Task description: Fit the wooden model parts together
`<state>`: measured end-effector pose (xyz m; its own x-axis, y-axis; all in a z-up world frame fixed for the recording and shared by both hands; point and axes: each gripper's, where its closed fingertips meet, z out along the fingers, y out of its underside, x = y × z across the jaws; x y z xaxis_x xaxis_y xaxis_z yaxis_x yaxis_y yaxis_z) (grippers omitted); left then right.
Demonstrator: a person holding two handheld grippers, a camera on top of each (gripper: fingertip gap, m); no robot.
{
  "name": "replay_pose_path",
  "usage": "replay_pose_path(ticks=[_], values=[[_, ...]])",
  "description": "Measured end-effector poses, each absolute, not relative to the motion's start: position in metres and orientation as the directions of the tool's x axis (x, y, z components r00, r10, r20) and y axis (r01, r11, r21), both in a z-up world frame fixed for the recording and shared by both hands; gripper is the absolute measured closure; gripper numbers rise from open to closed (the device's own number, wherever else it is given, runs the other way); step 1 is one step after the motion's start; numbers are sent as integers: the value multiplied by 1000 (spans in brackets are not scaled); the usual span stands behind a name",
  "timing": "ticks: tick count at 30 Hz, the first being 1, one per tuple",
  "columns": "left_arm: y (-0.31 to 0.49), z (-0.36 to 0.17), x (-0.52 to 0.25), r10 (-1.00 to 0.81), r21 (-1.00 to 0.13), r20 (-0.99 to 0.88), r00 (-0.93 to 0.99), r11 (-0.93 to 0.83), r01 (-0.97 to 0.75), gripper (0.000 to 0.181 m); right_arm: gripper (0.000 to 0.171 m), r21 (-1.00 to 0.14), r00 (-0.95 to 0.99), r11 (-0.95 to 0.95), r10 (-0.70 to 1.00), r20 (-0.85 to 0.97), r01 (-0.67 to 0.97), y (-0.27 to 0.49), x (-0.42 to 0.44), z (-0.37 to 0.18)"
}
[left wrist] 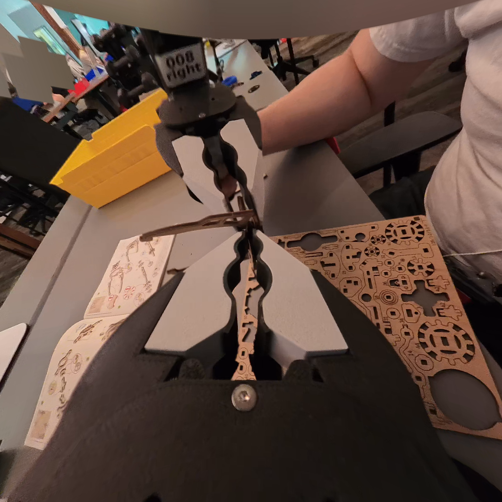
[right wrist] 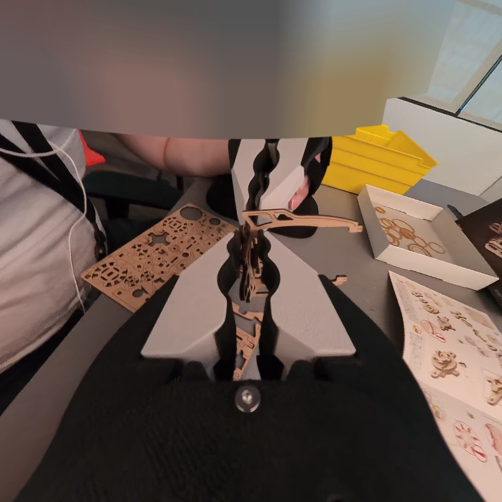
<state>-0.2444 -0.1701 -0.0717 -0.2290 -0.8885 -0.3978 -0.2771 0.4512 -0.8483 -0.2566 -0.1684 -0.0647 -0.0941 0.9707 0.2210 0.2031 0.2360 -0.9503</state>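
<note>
You are in the joining step. Your left gripper (left wrist: 248,239) is squeezed nearly closed on one end of the long wooden arm (left wrist: 195,225). Your right gripper (right wrist: 248,239) is pinched tight on the dark stack of wooden pieces (right wrist: 248,266). Both parts are up in the air above the worktop (right wrist: 339,260), touching tip to tip. Next, I think you should line up the slot and push gently, so the thin wood does not snap.

left tool (left wrist: 248,236) pinches wooden arm piece (left wrist: 195,225) | right tool (left wrist: 245,217) opposite
</note>
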Motion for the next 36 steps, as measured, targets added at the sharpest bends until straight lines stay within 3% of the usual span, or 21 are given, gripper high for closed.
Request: replay_pose_path(ticks=[6,9,23,24,25,36], values=[[-157,-62,-245,-898,-855,-419,-136,441,-273,176,160,-967,-37,202,979,198,159,-158,-256,-58],[-151,-60,-246,-902,-857,-417,-108,430,-284,161,160,-965,-30,210,978,208,159,-158,-258,-58],[-157,-64,-250,-920,-872,-357,-161,390,-294,166,160,-955,-28,246,969,245,163,-160,-260,-59],[-162,-66,-251,-919,-873,-341,-195,387,-296,153,160,-955,-23,251,968,251,157,-159,-260,-57],[-163,-67,-251,-922,-876,-327,-206,377,-300,152,160,-957,-19,250,968,250,151,-159,-259,-55],[-165,-56,-248,-909,-883,-375,-182,410,-230,163,160,-956,-37,263,965,260,128,-165,-263,-55]])
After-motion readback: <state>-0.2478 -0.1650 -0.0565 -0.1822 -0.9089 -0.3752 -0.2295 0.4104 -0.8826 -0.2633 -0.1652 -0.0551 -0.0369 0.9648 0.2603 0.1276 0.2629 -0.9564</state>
